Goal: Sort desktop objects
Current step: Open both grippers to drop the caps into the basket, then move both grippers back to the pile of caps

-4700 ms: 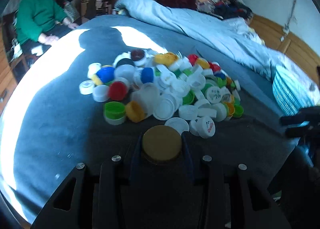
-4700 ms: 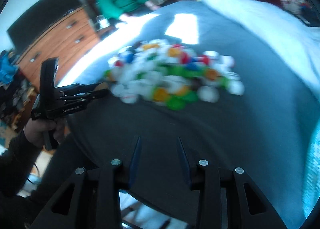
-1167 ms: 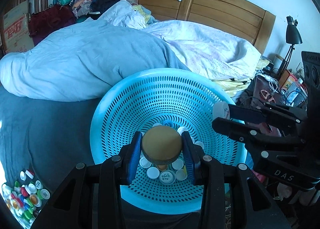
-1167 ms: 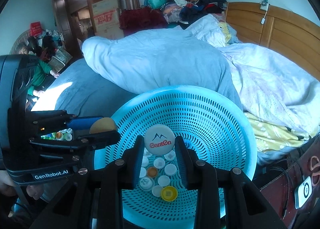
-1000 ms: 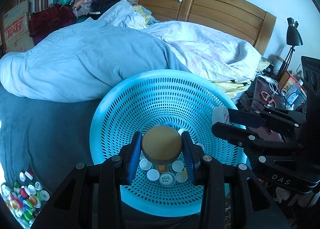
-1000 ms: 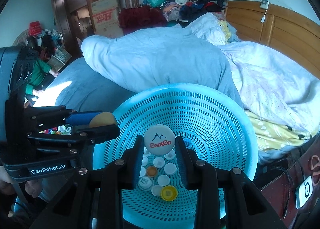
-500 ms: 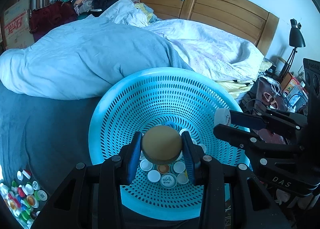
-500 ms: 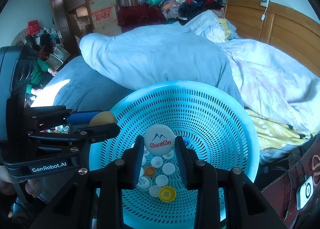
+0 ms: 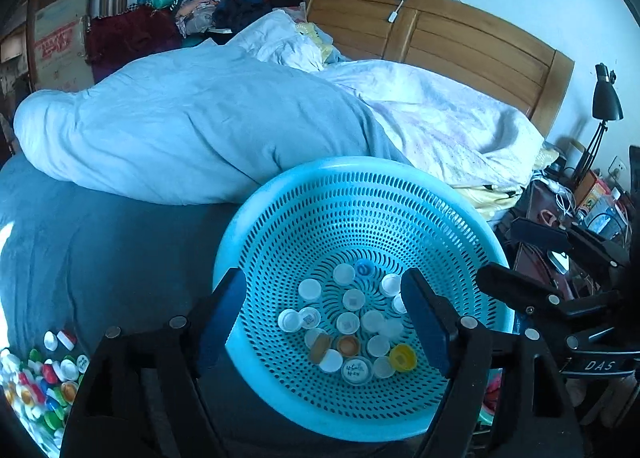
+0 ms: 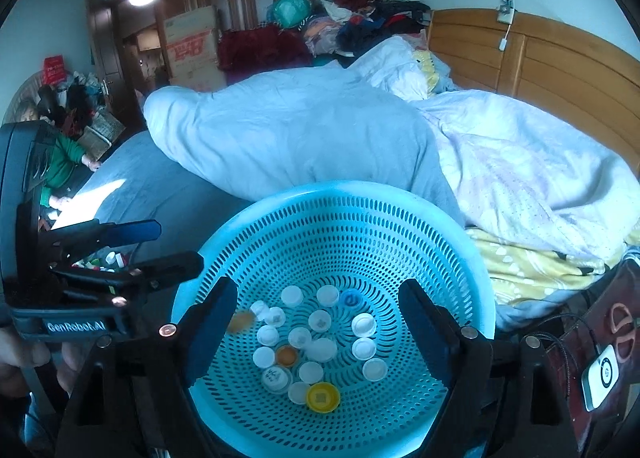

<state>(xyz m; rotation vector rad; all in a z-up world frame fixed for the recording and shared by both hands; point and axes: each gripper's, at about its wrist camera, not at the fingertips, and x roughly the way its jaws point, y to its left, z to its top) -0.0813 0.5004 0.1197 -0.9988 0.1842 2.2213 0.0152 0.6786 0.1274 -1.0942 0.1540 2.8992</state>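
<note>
A round turquoise perforated basket (image 9: pixel 360 197) (image 10: pixel 340 217) stands on the bed's edge and holds several bottle caps, mostly white. A gold cap (image 9: pixel 320 346) (image 10: pixel 240 320) lies blurred among them, and a blurred white cap (image 9: pixel 390 328) (image 10: pixel 322 350) lies near the middle. My left gripper (image 9: pixel 326 314) (image 10: pixel 168 244) is open and empty above the basket. My right gripper (image 10: pixel 316 322) (image 9: pixel 508 254) is open and empty above it too. A pile of mixed coloured caps (image 9: pixel 36 374) lies on the dark blue blanket at the lower left.
A rolled light blue duvet (image 9: pixel 180 129) lies behind the basket, with white bedding (image 9: pixel 440 125) and a wooden headboard (image 9: pixel 460 41) beyond. A cluttered bedside stand with a black lamp (image 9: pixel 604 97) is at the right. A person in green (image 10: pixel 60 165) sits far left.
Both grippers have opened. The gold cap left the left gripper and the white Ganten cap left the right gripper; both now lie in the basket.
</note>
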